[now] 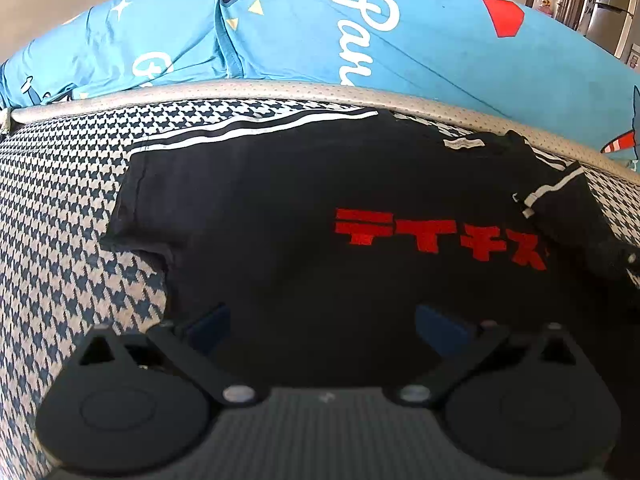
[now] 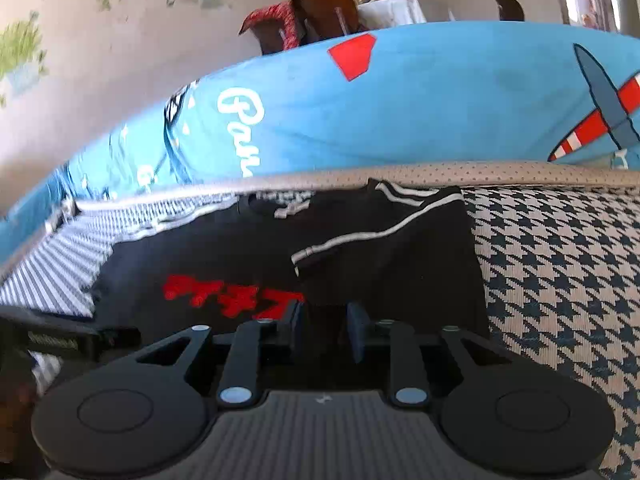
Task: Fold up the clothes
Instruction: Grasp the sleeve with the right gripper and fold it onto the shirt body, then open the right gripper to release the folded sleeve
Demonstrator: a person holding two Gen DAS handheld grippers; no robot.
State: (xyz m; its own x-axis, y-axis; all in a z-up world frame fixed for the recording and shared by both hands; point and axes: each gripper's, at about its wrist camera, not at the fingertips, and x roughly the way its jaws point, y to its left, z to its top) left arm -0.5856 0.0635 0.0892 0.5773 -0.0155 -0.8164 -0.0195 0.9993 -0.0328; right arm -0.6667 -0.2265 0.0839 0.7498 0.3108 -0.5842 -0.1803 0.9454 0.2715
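Observation:
A black T-shirt (image 1: 280, 208) with red characters (image 1: 436, 236) and white sleeve stripes lies flat on a houndstooth cushion (image 1: 60, 208). My left gripper (image 1: 324, 326) hovers open over the shirt's near edge, its blue-padded fingers (image 1: 210, 324) wide apart and holding nothing. In the right wrist view, the shirt (image 2: 240, 248) has its right sleeve (image 2: 380, 236) folded inward over the chest. My right gripper (image 2: 326, 322) sits at that folded side, fingers (image 2: 356, 330) drawn close with black cloth pinched between them. Its dark tip (image 1: 624, 258) shows at the left view's right edge.
A blue printed quilt (image 1: 400, 48) with white lettering is bunched behind the cushion's beige piped edge (image 1: 280, 90). Bare houndstooth fabric (image 2: 560, 280) spreads right of the shirt. Chairs (image 2: 320, 12) and a wall stand beyond. A dark tool body (image 2: 52, 338) shows at lower left.

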